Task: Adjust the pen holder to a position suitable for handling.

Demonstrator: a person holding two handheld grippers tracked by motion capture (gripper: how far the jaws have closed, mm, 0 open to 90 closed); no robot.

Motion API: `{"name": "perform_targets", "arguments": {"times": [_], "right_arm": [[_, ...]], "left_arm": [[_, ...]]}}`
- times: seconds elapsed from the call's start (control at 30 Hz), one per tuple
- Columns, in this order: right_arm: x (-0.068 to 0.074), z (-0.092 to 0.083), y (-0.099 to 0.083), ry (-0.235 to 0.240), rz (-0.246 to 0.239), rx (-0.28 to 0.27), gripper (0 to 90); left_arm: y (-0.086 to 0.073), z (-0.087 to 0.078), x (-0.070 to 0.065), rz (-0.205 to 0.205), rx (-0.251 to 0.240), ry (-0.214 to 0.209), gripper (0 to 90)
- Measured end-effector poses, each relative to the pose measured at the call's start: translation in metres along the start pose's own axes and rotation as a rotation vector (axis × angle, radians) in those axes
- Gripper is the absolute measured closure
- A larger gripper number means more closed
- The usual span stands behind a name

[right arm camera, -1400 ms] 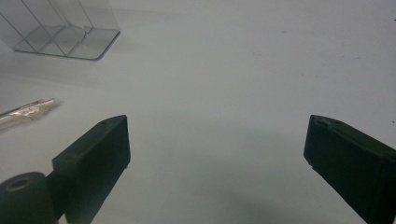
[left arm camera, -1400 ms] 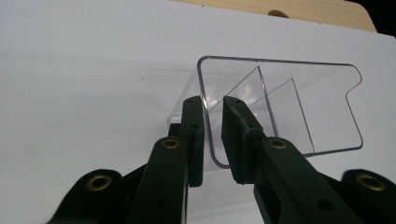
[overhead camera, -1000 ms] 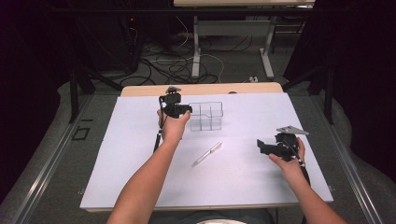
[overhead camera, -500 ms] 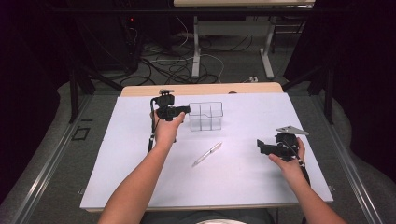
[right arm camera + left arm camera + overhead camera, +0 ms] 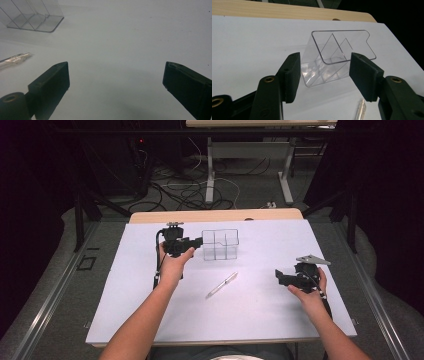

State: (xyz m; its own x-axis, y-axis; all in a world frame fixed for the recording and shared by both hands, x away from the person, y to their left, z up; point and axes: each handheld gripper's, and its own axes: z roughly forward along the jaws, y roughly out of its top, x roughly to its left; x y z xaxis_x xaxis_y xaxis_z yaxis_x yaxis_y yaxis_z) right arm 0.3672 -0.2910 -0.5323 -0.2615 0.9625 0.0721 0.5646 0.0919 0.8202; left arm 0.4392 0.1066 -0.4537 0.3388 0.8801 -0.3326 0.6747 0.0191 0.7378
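- Since a second ago, the left gripper (image 5: pixel 196 241) has drawn back to the left from the clear organizer (image 5: pixel 220 244), and its jaws have just been opening; the organizer stands where it stood and the right hand (image 5: pixel 306 289) has kept its place.
- Now the left gripper's jaws stand spread apart with nothing pressed between them. In the left gripper view the two black pads (image 5: pixel 292 75) frame the near end of the clear organizer (image 5: pixel 336 56) without touching it, with bare white surface showing around them.
- From the high view, the left gripper points to the right at the organizer's left wall, just beside it, held in the left hand (image 5: pixel 174 265) with its cable trailing down toward the forearm.
- The clear organizer is a see-through plastic box with inner dividers, standing upright on the white table (image 5: pixel 125 290) toward the far side, slightly left of the middle.
- A clear pen (image 5: pixel 222 285) lies slantwise on the table, nearer the person than the organizer and apart from it; its tip shows low in the left gripper view (image 5: pixel 361 109).
- The right gripper (image 5: pixel 281 276) sits at the table's right side, well apart from the organizer and the pen, pointing left.
- In the right gripper view its jaws are spread wide over bare table, nothing between them; the pen (image 5: pixel 15 59) and a corner of the organizer (image 5: pixel 35 17) lie beyond at the left.
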Motion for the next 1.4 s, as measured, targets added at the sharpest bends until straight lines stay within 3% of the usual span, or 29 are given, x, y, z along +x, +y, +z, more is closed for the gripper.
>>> {"name": "perform_targets", "arguments": {"times": [0.33,0.43,0.53,0.83,0.97,1.13,1.3,1.4], "right_arm": [[0.001,0.0,0.0,-0.002,0.004,0.003,6.9],[0.001,0.0,-0.001,-0.002,0.005,0.004,6.9],[0.001,0.0,-0.001,-0.002,0.004,0.005,6.9],[0.002,0.002,-0.001,-0.002,0.003,0.012,7.3],[0.003,0.001,-0.001,0.002,0.001,0.012,7.3],[0.002,0.001,-0.001,0.007,-0.002,0.013,7.6],[0.003,0.0,0.0,0.008,-0.01,0.007,7.6],[0.003,0.0,0.001,0.009,-0.014,0.006,7.6]], "left_arm": [[-0.017,-0.014,-0.001,0.15,-0.029,-0.02,36.0],[-0.023,-0.019,-0.001,0.167,-0.031,-0.016,35.4],[-0.031,-0.022,0.003,0.173,-0.042,-0.046,34.6],[-0.046,-0.027,0.015,0.211,-0.04,-0.066,24.8],[-0.05,-0.029,0.018,0.22,-0.038,-0.076,16.4],[-0.055,-0.03,0.018,0.278,-0.035,-0.066,15.4],[-0.058,-0.031,0.017,0.283,-0.052,-0.102,5.8],[-0.061,-0.031,0.015,0.287,-0.049,-0.096,5.2]]}}
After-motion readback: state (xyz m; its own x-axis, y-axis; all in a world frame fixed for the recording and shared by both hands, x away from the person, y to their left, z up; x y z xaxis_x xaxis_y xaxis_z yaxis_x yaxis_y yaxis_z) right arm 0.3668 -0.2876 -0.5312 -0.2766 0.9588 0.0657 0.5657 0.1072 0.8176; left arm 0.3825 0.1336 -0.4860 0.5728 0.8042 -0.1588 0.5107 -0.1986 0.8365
